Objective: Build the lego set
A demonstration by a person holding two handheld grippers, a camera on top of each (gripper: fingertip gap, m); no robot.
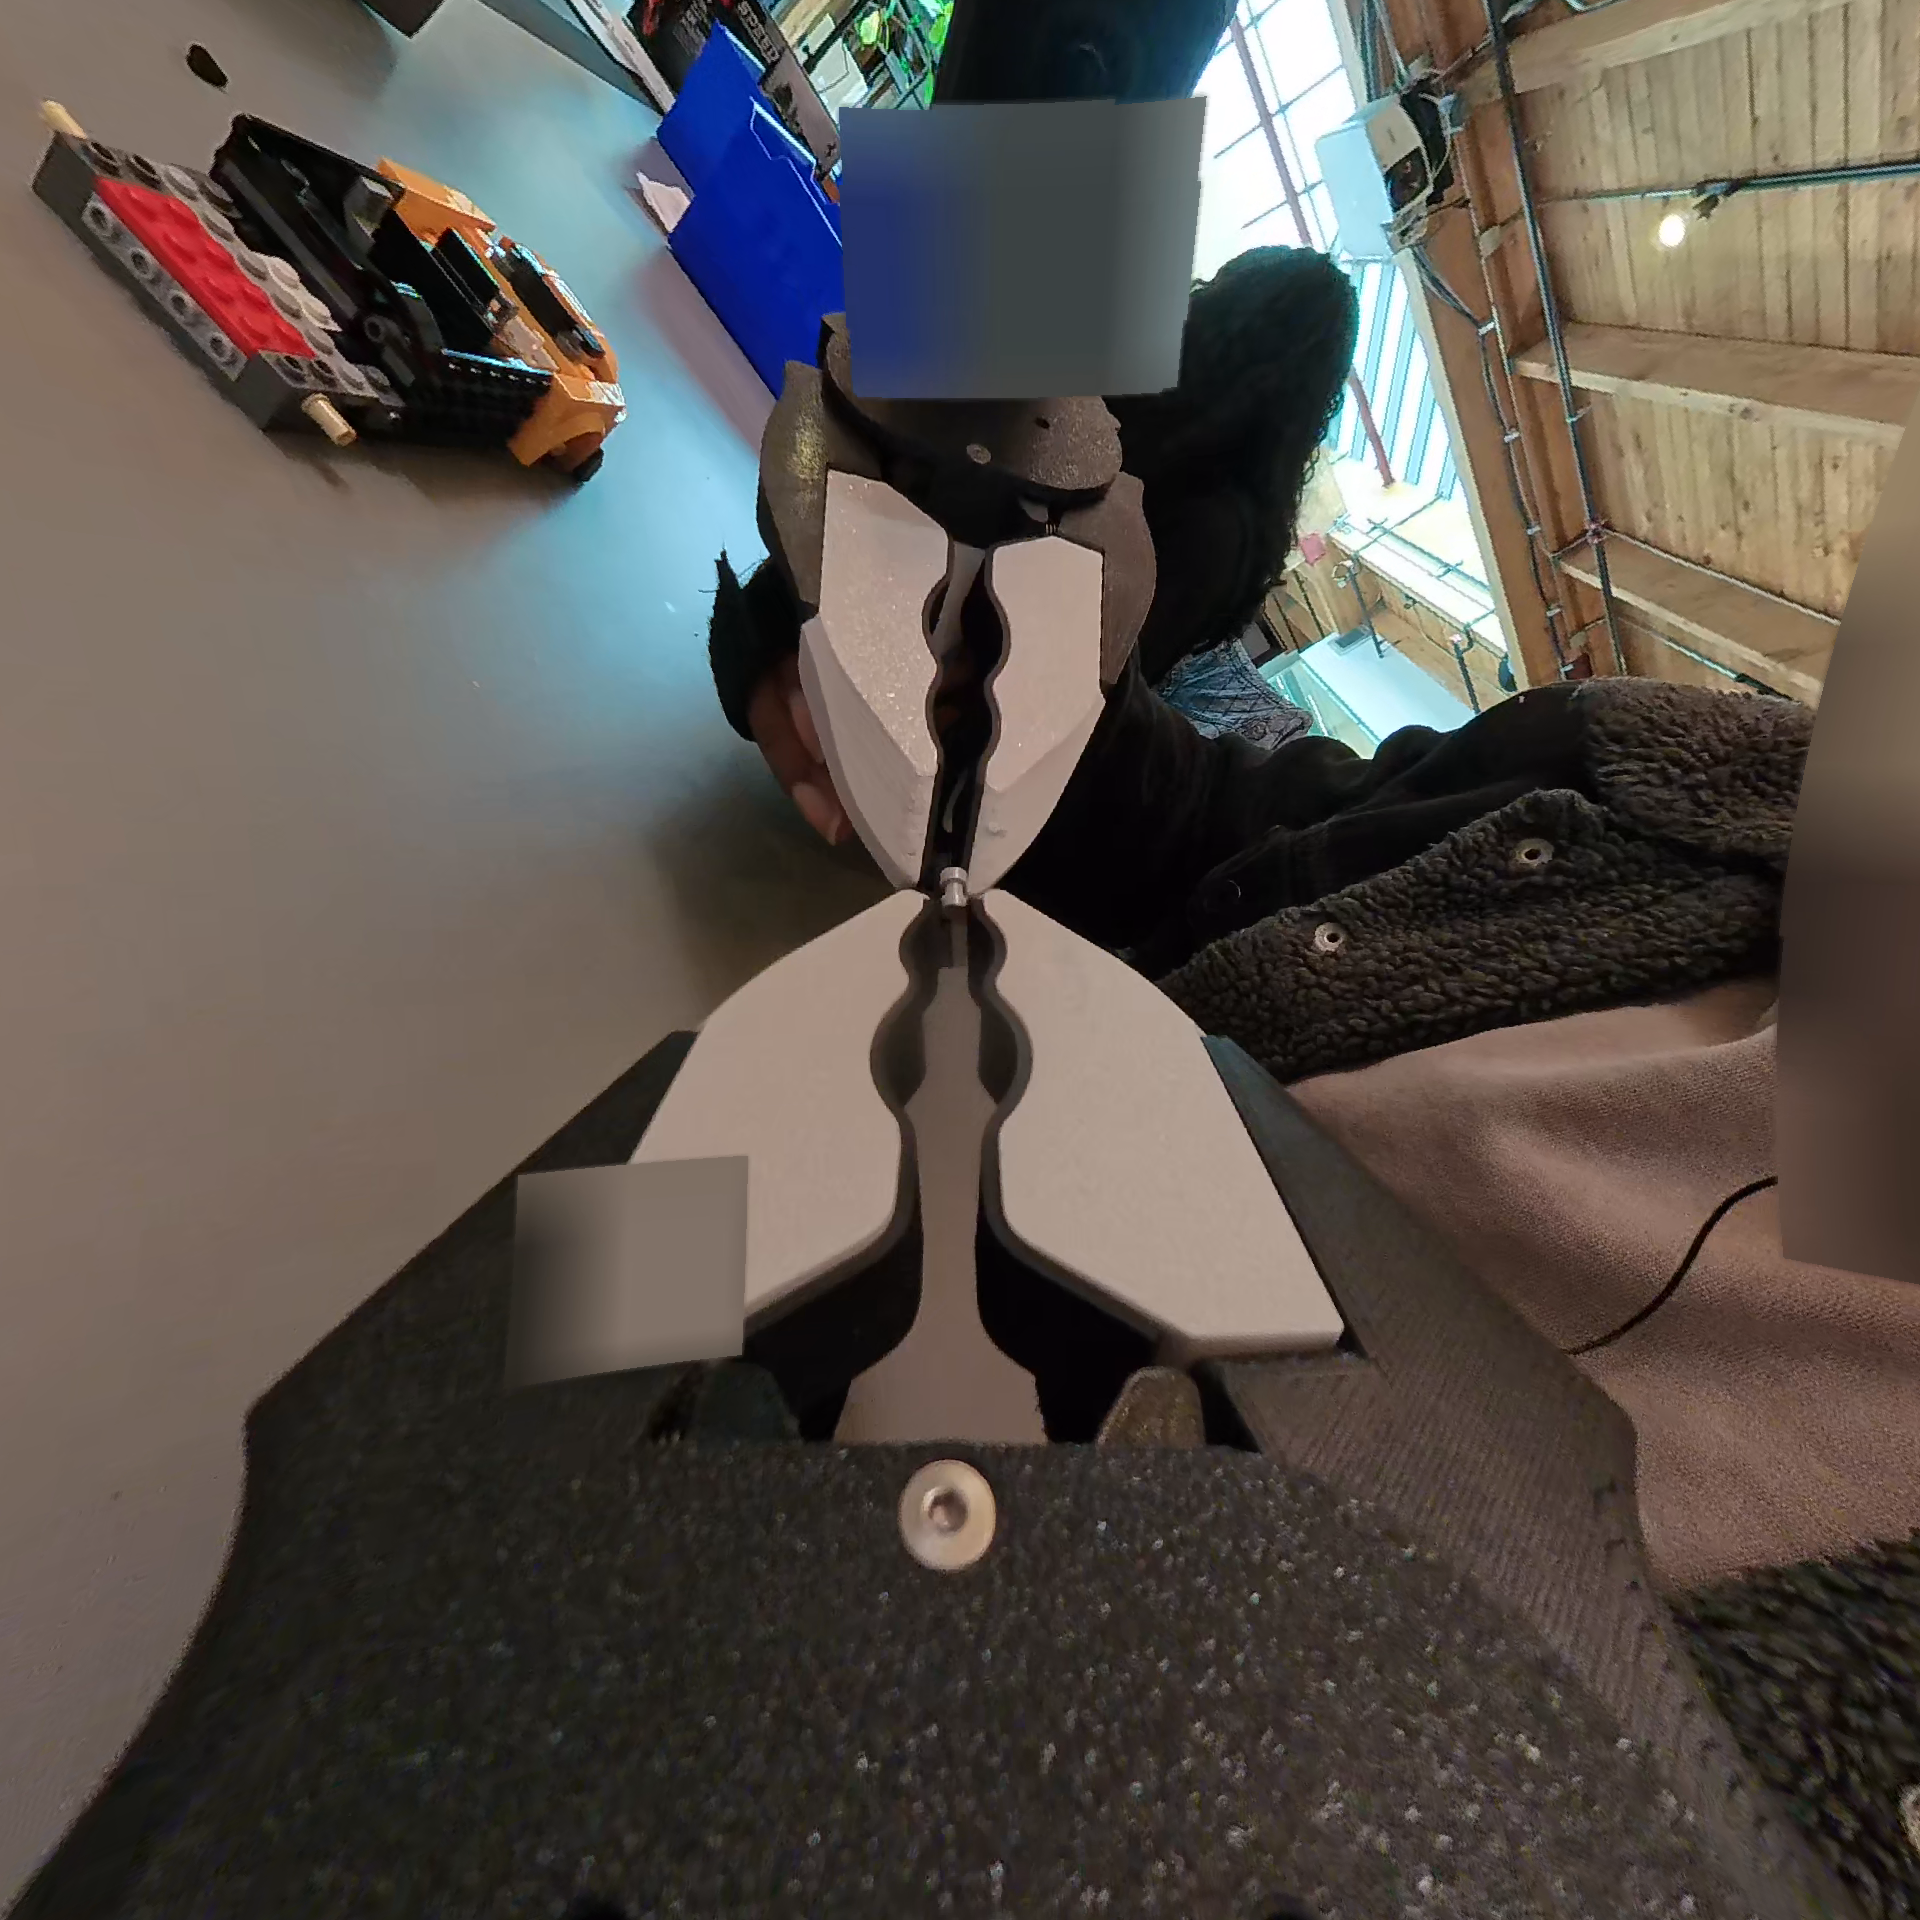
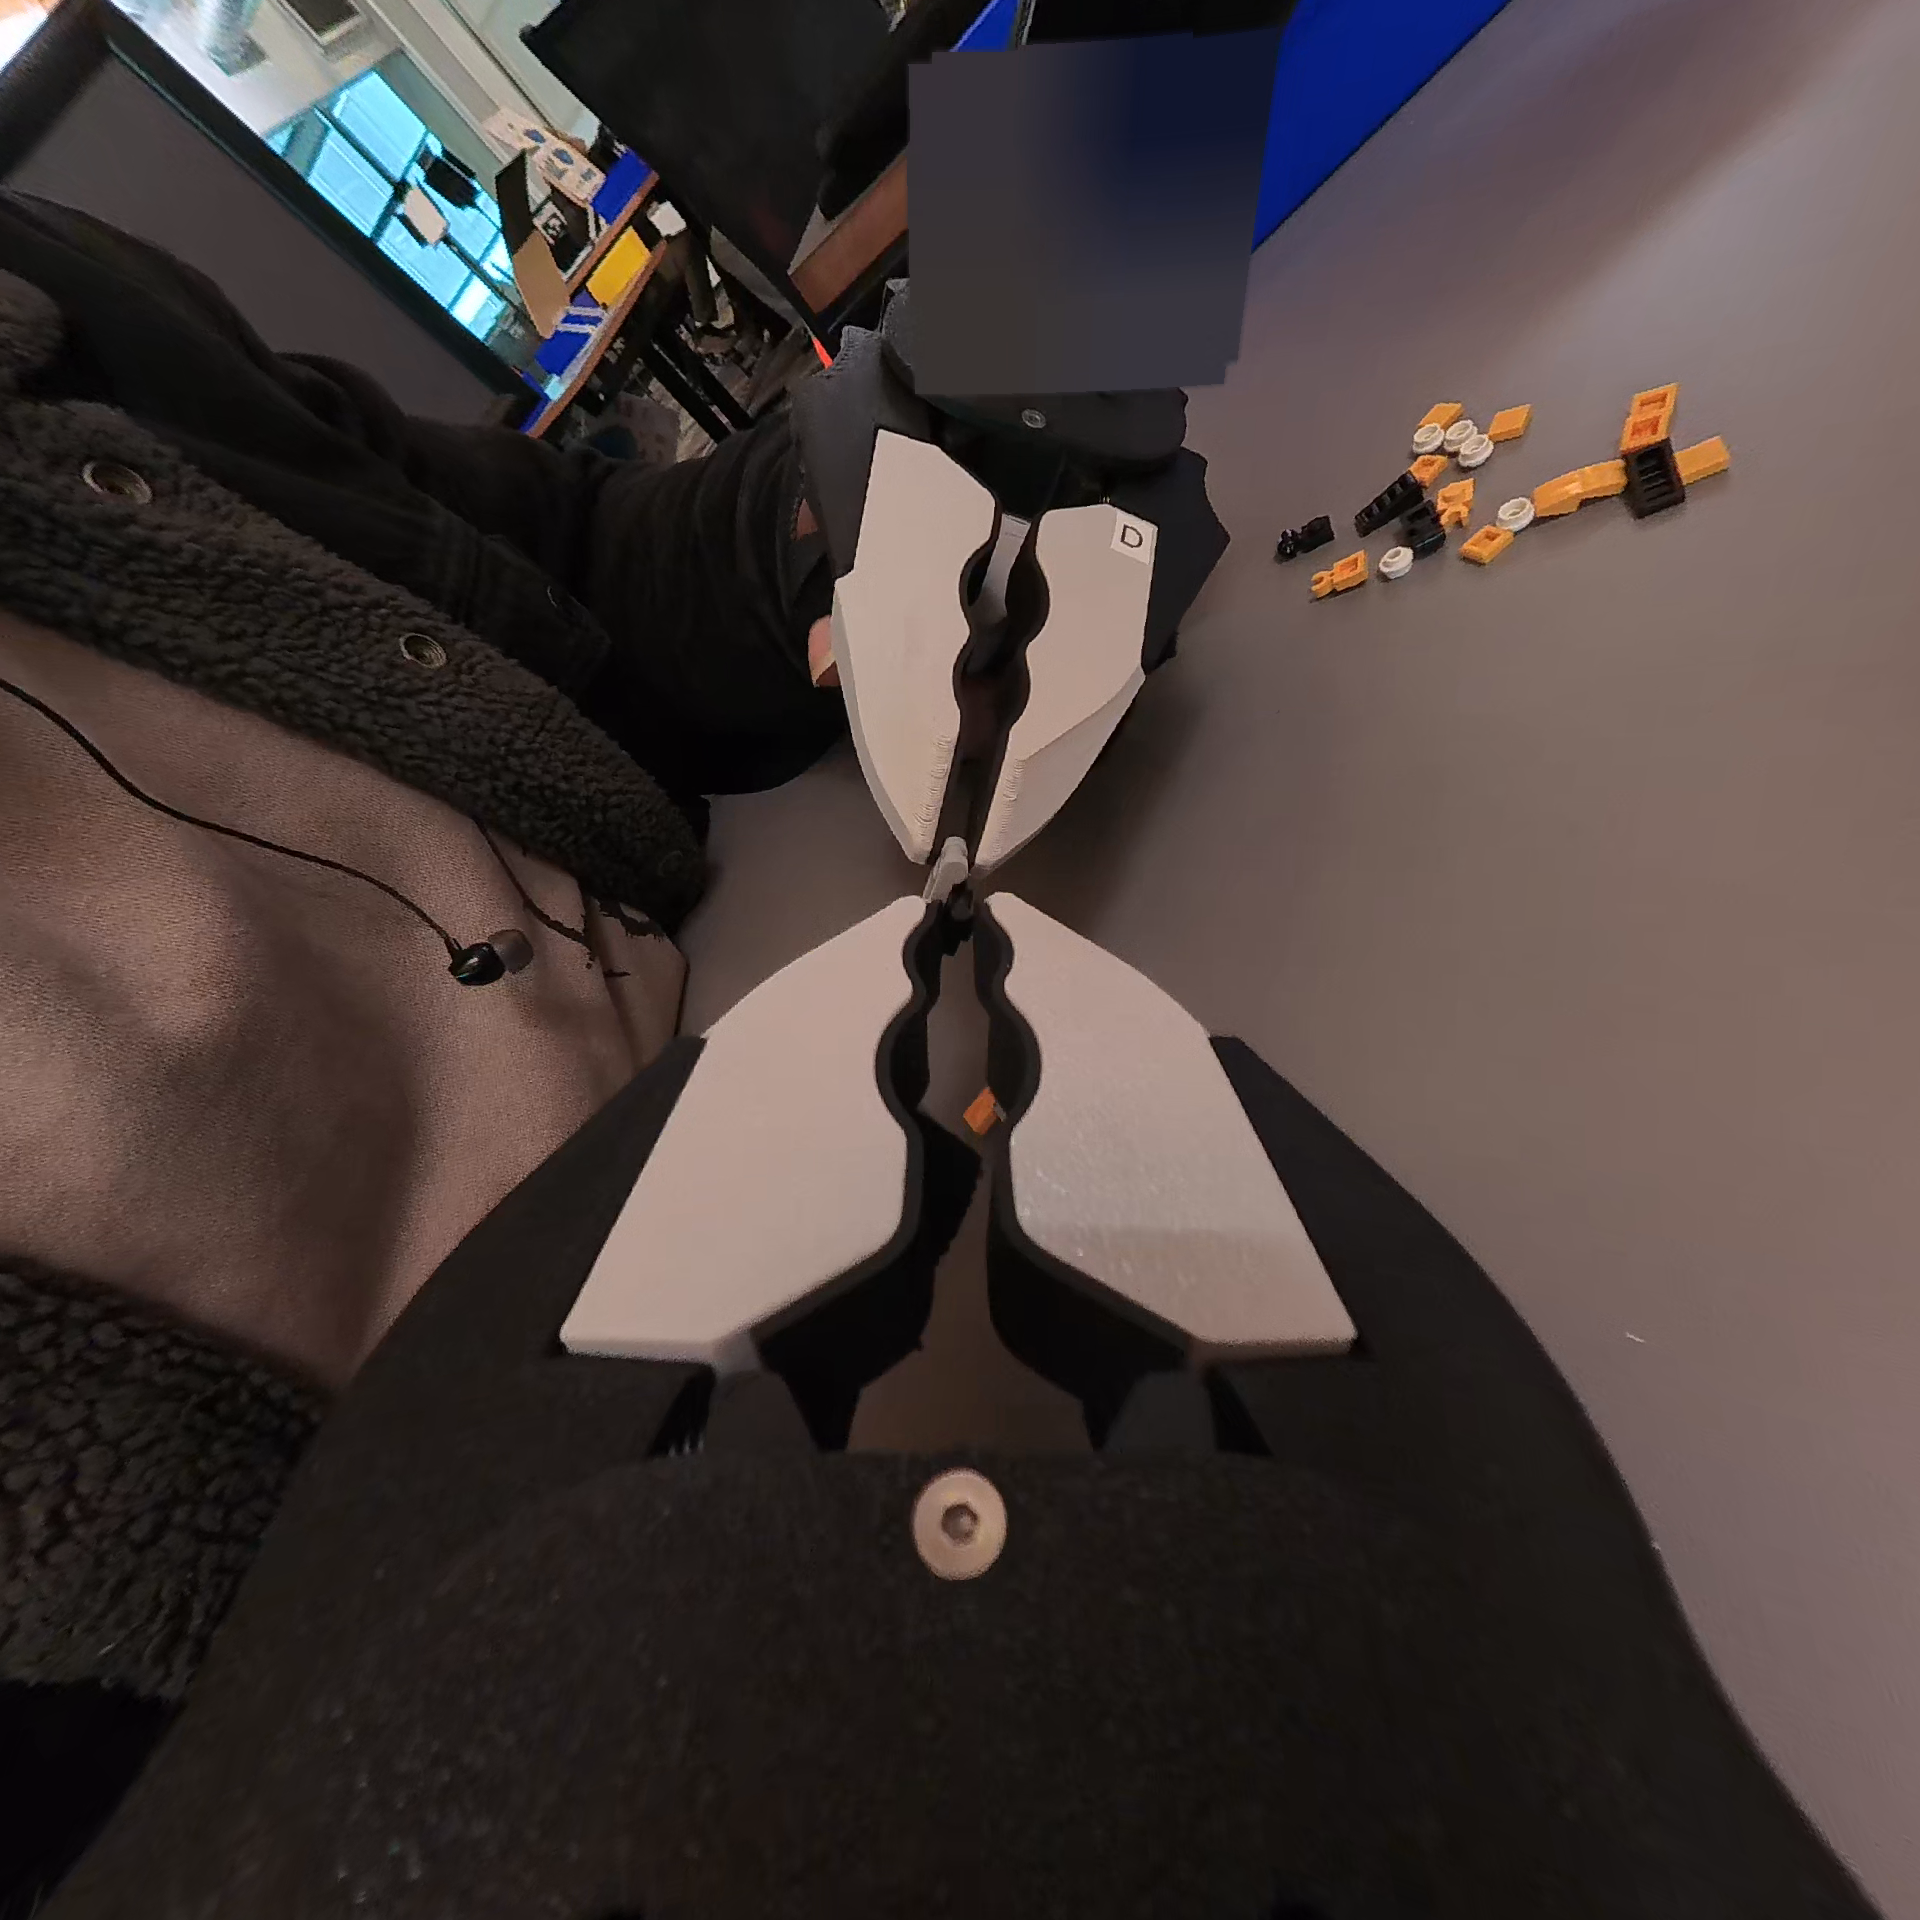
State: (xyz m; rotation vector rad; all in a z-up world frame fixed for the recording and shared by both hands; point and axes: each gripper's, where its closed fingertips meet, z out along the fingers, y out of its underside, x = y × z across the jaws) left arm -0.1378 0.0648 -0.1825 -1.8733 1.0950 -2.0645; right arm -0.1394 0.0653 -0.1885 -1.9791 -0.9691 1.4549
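Observation:
My left gripper (image 1: 948, 912) is shut on a small grey Lego piece (image 1: 953, 889), held above the grey table (image 1: 312, 831). My right gripper (image 1: 943, 871) faces it tip to tip and meets that piece. In the right wrist view my right gripper (image 2: 951, 914) is shut on a small black piece (image 2: 951, 927), which touches the grey piece (image 2: 948, 871) at the tips of the left gripper (image 2: 951, 854). A part-built orange, black and red Lego car (image 1: 343, 301) lies on the table at the far left. Loose orange, black and white pieces (image 2: 1507, 488) lie at the right.
A person in a dark fleece-collared jacket (image 1: 1507, 935) sits close behind both grippers, also in the right wrist view (image 2: 312, 623). A blue box (image 1: 748, 239) stands at the table's far side. A small orange piece (image 2: 979, 1112) shows through the right gripper's gap. Both grippers' tips are close together, under 4 cm apart.

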